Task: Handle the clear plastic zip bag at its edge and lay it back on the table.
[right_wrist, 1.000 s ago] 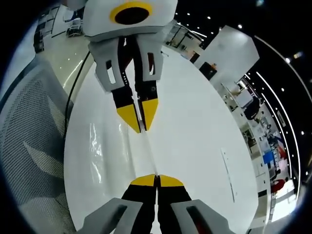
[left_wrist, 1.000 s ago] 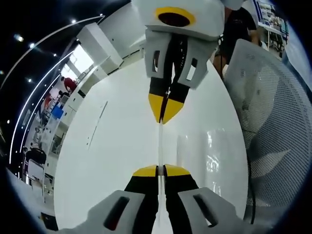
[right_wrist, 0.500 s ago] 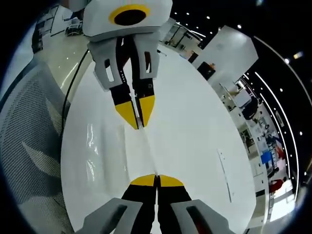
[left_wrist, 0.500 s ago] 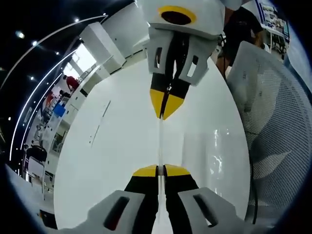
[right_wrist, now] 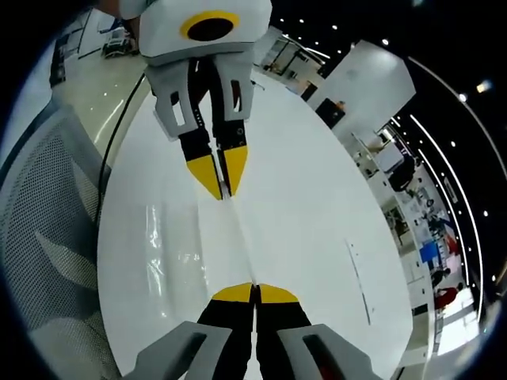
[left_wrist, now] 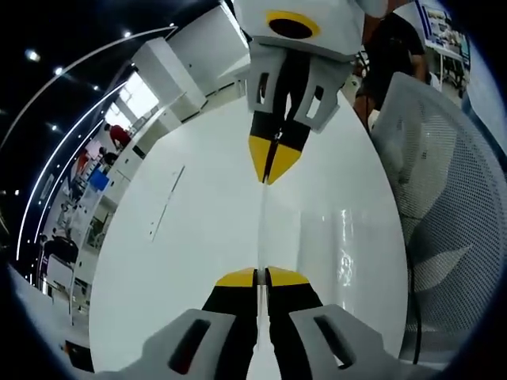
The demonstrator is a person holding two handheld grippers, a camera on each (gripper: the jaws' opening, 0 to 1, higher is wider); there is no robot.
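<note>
In the left gripper view, the left gripper [left_wrist: 262, 277] has its yellow-tipped jaws pinched onto the near end of the clear plastic zip bag [left_wrist: 262, 226], whose edge runs as a thin pale line above the white table [left_wrist: 182, 253] to the right gripper [left_wrist: 270, 170], clamped on the far end, with a mesh chair [left_wrist: 447, 198] at the right. In the right gripper view, the right gripper [right_wrist: 254, 293] likewise grips the near end of the bag [right_wrist: 242, 241], its clear film hanging left toward the table [right_wrist: 317, 229], while the left gripper [right_wrist: 222, 184] pinches the far end and the chair [right_wrist: 47, 237] stands at the left.

The clear plastic zip bag [left_wrist: 261, 229] — seen edge-on, thin, taut — hangs above the table.
</note>
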